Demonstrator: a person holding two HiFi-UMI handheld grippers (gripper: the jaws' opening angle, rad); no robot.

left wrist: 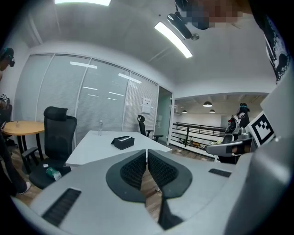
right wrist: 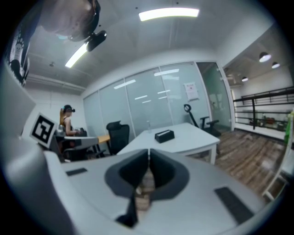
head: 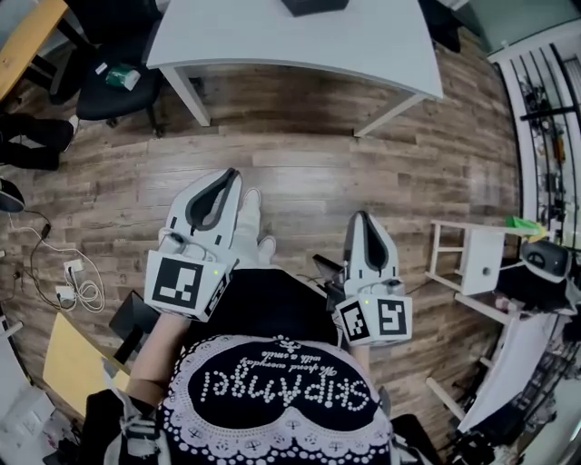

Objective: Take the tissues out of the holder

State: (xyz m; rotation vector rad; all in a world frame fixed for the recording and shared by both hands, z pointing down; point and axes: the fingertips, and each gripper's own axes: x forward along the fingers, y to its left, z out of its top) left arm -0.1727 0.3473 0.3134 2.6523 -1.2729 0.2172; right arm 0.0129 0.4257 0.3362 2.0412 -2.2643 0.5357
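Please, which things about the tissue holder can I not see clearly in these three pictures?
- Head view: the black holder on the white table is cut off by the top edge; its opening is out of frame.
- Left gripper view: the holder is far and small; whether tissue sticks out cannot be told.
- Right gripper view: blur hides all detail of its top.

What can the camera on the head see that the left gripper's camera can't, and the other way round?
Only the head view shows the person's black top and the cables on the floor. Only the left gripper view shows the ceiling lights and glass walls. Both show the shut left gripper, the white table, the black tissue holder on it, and a black chair.
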